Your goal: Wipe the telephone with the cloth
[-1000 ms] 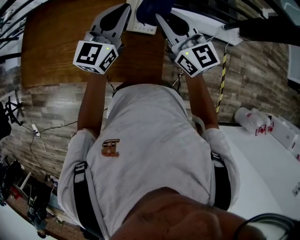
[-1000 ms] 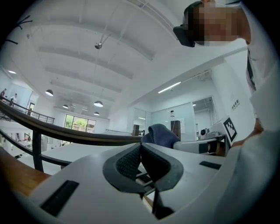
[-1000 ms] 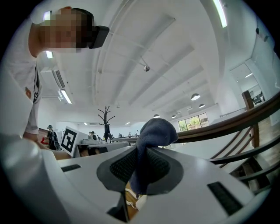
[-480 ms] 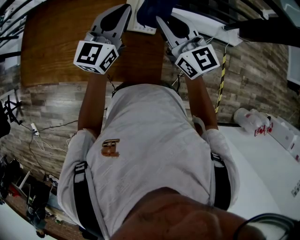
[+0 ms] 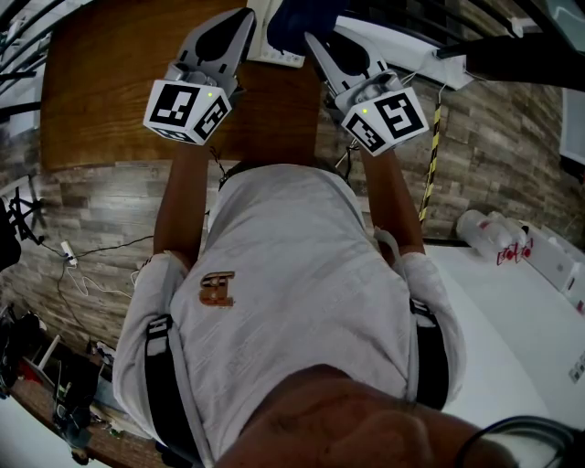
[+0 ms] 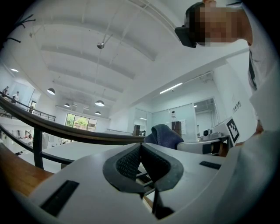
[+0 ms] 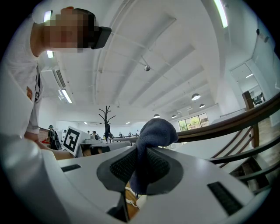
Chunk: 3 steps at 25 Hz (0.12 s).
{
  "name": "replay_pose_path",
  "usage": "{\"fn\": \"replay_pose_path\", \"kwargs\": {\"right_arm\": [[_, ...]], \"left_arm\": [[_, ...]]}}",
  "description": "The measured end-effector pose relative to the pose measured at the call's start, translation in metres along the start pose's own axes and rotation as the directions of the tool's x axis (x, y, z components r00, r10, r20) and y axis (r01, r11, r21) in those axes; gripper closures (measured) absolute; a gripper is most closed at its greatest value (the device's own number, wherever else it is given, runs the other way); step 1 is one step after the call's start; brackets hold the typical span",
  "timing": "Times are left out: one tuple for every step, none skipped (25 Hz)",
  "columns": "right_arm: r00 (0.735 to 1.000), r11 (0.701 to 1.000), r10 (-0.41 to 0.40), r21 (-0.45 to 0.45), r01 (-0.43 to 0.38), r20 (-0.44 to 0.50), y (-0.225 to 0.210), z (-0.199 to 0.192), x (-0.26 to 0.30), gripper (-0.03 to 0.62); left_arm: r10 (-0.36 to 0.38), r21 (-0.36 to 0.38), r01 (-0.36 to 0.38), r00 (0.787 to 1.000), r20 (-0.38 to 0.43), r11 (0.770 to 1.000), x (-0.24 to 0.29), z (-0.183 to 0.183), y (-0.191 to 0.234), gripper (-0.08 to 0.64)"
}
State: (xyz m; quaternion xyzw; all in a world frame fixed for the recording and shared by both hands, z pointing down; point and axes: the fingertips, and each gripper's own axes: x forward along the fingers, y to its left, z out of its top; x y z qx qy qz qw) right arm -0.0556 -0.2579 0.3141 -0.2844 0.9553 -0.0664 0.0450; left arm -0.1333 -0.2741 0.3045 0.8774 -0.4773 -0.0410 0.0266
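In the head view both grippers are raised over a brown wooden table (image 5: pixel 101 82). My right gripper (image 5: pixel 311 38) is shut on a dark blue cloth (image 5: pixel 294 20), which bulges out above the closed jaws in the right gripper view, cloth (image 7: pixel 154 130), right gripper (image 7: pixel 141 153). A white telephone (image 5: pixel 277 55) lies on the table between the two grippers, mostly hidden by them. My left gripper (image 5: pixel 245 18) is beside it, shut with nothing in it; in its own view, the left gripper (image 6: pixel 140 148) has its pads pressed together, with the cloth (image 6: pixel 164 135) beyond.
A white table (image 5: pixel 512 320) at the right carries plastic-wrapped packets (image 5: pixel 494 233). A yellow-black striped strip (image 5: pixel 430 164) hangs by the right arm. Cables (image 5: pixel 82 260) trail over the wood-pattern floor at the left. A dark rail (image 5: pixel 521 55) crosses the top right.
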Motion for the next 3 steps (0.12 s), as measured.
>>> {"fn": "replay_pose_path", "kwargs": {"right_arm": [[1.0, 1.0, 0.0, 0.001, 0.0, 0.0, 0.0, 0.0, -0.0007, 0.522], [1.0, 1.0, 0.0, 0.001, 0.0, 0.0, 0.0002, 0.0001, -0.0015, 0.522], [1.0, 1.0, -0.001, 0.002, 0.001, 0.0, 0.0005, 0.0001, -0.0024, 0.522]], "left_arm": [[0.0, -0.001, 0.0, 1.0, 0.0, 1.0, -0.0003, -0.0001, -0.0006, 0.541], [0.001, -0.001, -0.001, 1.0, 0.0, 1.0, -0.0007, -0.0002, -0.0014, 0.541], [0.001, -0.002, -0.001, 1.0, 0.0, 1.0, -0.0011, -0.0003, -0.0022, 0.541]]}}
